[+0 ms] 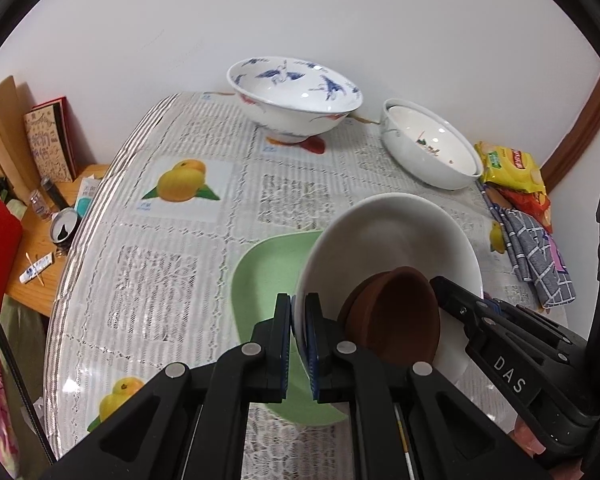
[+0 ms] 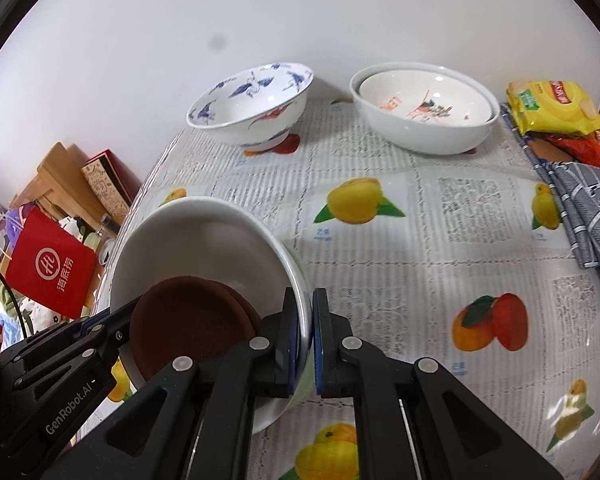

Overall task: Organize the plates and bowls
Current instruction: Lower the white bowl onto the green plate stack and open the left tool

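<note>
I hold the white plate (image 1: 392, 240) by opposite rims, left gripper (image 1: 298, 344) and right gripper (image 2: 312, 344) both clamped, just above the green plate (image 1: 268, 280). Brown saucers (image 1: 392, 312) ride inside; I'd lower evenly, keeping it level.

Place: you're in a home, at a dining table (image 2: 440, 240) pushed against a plain white wall (image 1: 300, 20).
Table cover: fruit-print cloth under clear plastic.
Dishes: you see a painted bowl (image 1: 296, 96) near the wall.
Food: snack packets (image 1: 512, 168) at the table edge.
Side clutter: low wooden shelf (image 1: 32, 276) with books (image 1: 50, 144), an open can (image 1: 65, 227) and a red paper bag (image 2: 50, 264).
</note>
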